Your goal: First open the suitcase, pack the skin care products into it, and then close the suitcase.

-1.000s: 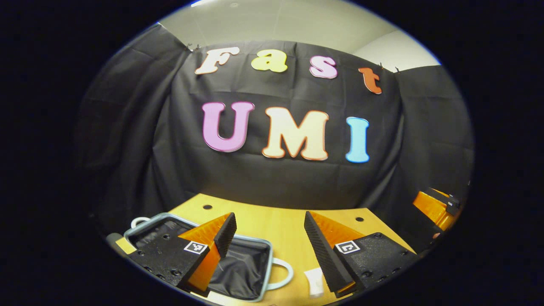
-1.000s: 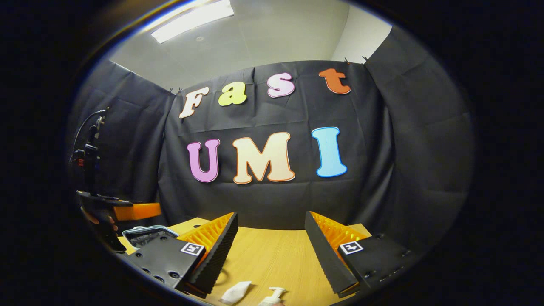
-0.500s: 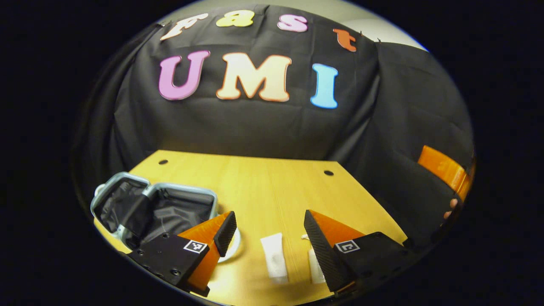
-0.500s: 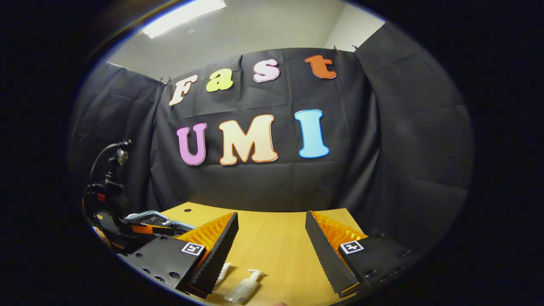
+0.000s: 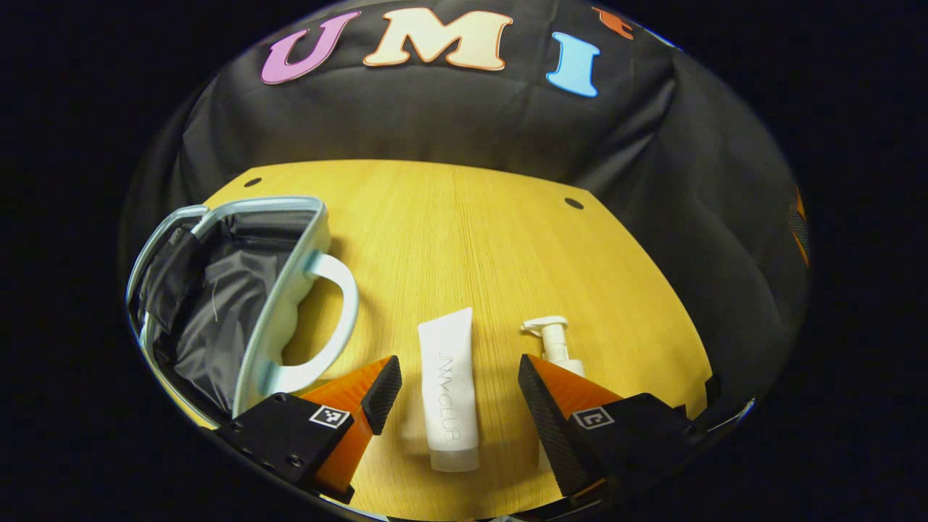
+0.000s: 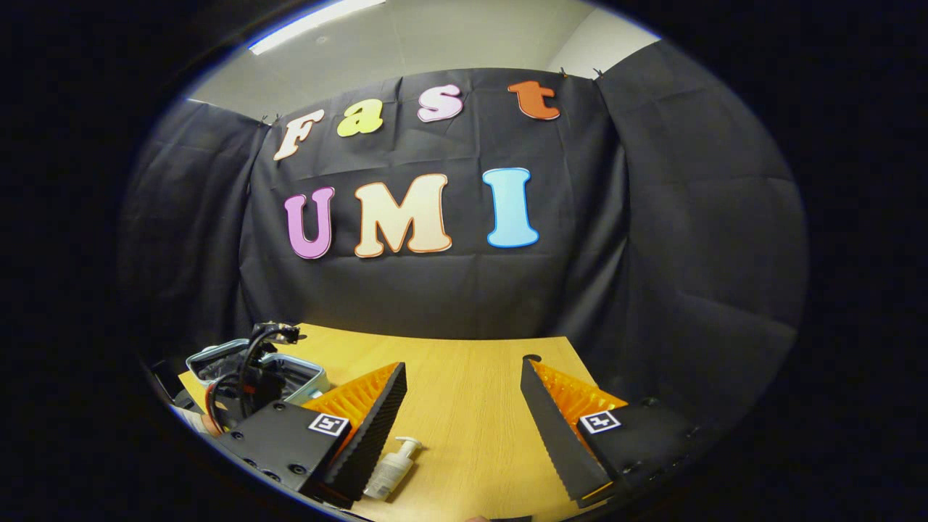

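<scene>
Two skin care products lie on the wooden table (image 5: 464, 239) in the left gripper view: a white tube (image 5: 449, 388) at lower centre, its cap end toward the bottom of the frame, and just to its right a white pump bottle (image 5: 554, 344) with its nozzle pointing toward the upper part of the frame. The left gripper (image 5: 451, 388) hangs above them with its jaws spread wide and gripping nothing; the tube shows in the gap between the two fingers, and the right finger covers the bottle's lower body. At the left of that frame the suitcase (image 5: 279, 312) lies open, its dark lining exposed and its pale blue-grey handle (image 5: 330, 319) arching toward the tube, near it but apart. In the right gripper view the right gripper (image 6: 462, 417) likewise has its jaws parted and empty over bare table, the pump bottle (image 6: 391, 467) lying at lower centre-left, partly behind its left finger. At the lower left of that frame the other gripper's body and cables (image 6: 246, 370) stand before the suitcase's rim (image 6: 301, 373).
</scene>
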A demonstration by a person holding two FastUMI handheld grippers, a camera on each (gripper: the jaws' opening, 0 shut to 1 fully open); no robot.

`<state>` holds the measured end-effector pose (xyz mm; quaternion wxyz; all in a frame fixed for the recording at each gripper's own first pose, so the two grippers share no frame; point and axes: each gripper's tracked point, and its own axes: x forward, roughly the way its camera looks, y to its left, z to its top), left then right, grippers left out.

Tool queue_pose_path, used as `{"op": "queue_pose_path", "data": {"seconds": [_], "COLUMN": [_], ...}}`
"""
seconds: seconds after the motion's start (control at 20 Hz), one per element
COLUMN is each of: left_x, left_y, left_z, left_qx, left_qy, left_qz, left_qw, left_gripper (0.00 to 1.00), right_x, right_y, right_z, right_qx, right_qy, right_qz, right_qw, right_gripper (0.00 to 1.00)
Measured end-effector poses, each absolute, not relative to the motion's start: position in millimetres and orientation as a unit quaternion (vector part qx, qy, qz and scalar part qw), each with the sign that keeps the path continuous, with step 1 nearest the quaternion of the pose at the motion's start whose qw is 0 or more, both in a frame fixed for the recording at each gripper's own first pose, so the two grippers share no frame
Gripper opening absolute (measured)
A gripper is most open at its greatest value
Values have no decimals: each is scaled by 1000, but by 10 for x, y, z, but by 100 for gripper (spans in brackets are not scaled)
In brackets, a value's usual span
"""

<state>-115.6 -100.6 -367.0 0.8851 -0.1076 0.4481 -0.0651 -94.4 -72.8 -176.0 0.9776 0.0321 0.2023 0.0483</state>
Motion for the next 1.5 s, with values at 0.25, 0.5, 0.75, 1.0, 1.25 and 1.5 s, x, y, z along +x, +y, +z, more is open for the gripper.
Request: {"op": "queue_pose_path", "data": {"seconds": [0.25, 0.5, 0.75, 1.0, 1.25, 1.5], "left_x": [-1246, -1182, -1187, -1199, -1209, -1219], "left_y": [-956, -926, -904, -899, -908, -902], "left_z": [-4008, -4030, -4041, -4024, -4033, -4019], "left_qx": [-95, -114, -126, -141, -120, -118], "left_qy": [484, 455, 463, 456, 457, 455], "left_qz": [-56, -55, -65, -85, -108, -129], "left_qw": [868, 881, 875, 875, 875, 873], "left_gripper": [81, 46, 19, 13, 13, 13], "right_x": [-997, -1057, -1288, -1473, -1693, -1802], "right_y": [-491, -184, 183, 297, 417, 440], "right_z": [-2146, -2688, -3315, -3853, -4300, -4521], "right_qx": [25, 19, 43, 44, 25, -12], "right_qy": [262, 341, 450, 524, 580, 605], "right_qz": [70, 92, 112, 91, 84, 67], "right_qw": [962, 935, 885, 846, 810, 793], "right_gripper": [100, 100, 98, 91, 92, 91]}}
